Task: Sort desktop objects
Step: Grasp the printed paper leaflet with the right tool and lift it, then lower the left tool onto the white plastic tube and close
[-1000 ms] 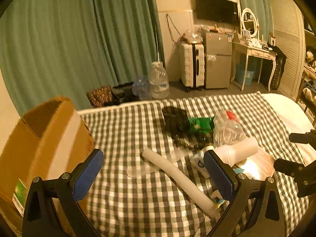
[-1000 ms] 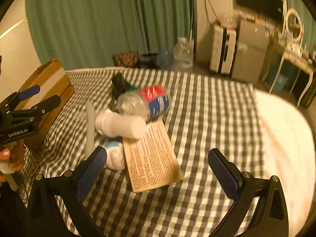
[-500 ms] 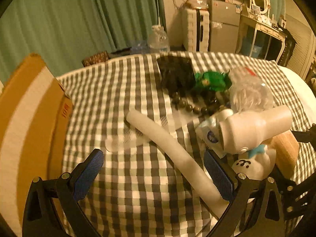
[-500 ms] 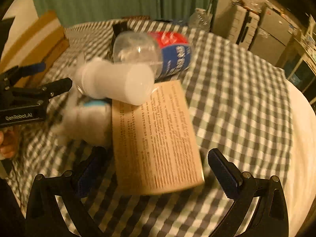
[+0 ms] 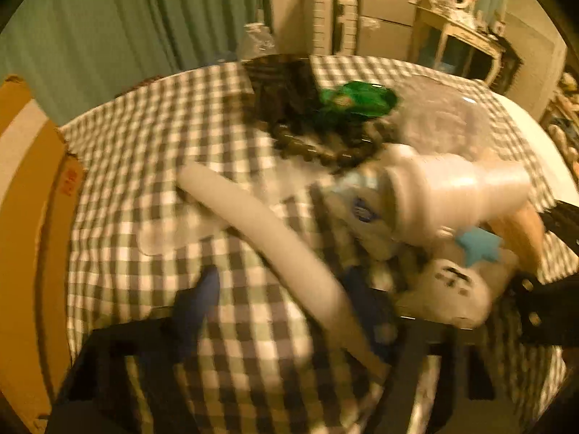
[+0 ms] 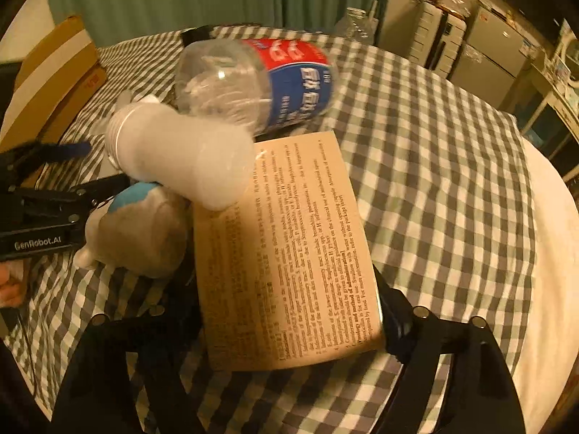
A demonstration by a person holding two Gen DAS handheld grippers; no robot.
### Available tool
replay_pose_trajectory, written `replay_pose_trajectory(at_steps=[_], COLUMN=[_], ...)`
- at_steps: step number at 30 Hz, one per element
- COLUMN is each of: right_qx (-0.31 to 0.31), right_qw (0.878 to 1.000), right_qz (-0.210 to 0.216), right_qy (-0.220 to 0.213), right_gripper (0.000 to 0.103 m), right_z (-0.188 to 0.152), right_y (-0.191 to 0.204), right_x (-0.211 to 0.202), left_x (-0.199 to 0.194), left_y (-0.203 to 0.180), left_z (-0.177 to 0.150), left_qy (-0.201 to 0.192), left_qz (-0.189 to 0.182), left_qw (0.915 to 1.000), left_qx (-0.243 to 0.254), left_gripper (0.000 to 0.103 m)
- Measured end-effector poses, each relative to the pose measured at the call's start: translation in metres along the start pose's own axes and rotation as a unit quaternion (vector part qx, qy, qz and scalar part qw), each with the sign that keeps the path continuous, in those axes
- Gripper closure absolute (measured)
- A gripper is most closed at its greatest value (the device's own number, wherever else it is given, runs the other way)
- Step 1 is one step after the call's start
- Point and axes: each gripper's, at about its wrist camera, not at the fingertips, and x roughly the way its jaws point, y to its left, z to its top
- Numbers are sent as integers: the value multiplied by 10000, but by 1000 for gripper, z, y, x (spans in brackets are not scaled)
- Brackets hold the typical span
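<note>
Both grippers were closing for a first pick. The left gripper straddled the tube mid-bed; the right gripper straddled the leaflet, neither gripped yet. Next: clamp, lift.

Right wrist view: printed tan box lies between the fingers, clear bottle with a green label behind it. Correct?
Not quite. The clear bottle has a red and blue label, not green, as the right wrist view shows. The printed tan box does lie between the closing right gripper fingers.
</note>
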Motion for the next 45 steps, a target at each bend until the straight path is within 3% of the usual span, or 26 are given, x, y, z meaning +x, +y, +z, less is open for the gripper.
replay_pose_trajectory(at_steps=[1,2,6,10,19,29,35,38,41,43,45], right_qx=[55,113,474,723,1511,1800,1864,1742,1699,1696,1699], right_qw=[10000,9999,9988,9967,9828,9657,9526,9546,9545,9540,9533], right_qz=[-6,-23,-131,-359,-493,-516,-469,-497,-434,-419,-360], right_qy=[21,39,85,-80,-943,-1801,-2356,-2365,-2412,-2438,-2470], right_gripper=[25,25,26,26,26,26,26,26,26,26,26], right_z=[0,0,2,0,-9,-16,-16,-12,-6,-5,-5], right_y=[-1,-2,-8,-14,-26,-17,-8,2,5,7,7], right_x=[-1,-1,-7,-24,-72,-117,-142,-143,-143,-143,-141], left_x=[-4,-8,-23,-42,-83,-120,-134,-116,-84,-64,-54], left_y=[-6,-11,-14,-3,9,22,27,33,34,30,23], left_z=[-2,-3,-7,-10,3,16,15,9,4,1,-5], left_qy=[-25,-20,-108,-281,-961,-1638,-1749,-1354,-828,-574,-518], left_qz=[-41,-118,-234,-190,-48,-88,-126,-239,-173,-228,-184], left_qw=[9998,9994,9983,9987,9949,9862,9844,9904,9959,9973,9976], left_qx=[173,316,519,368,311,214,158,-113,-316,-406,-414], left_gripper=[58,74,90,90,95,101,100,99,91,76,46])
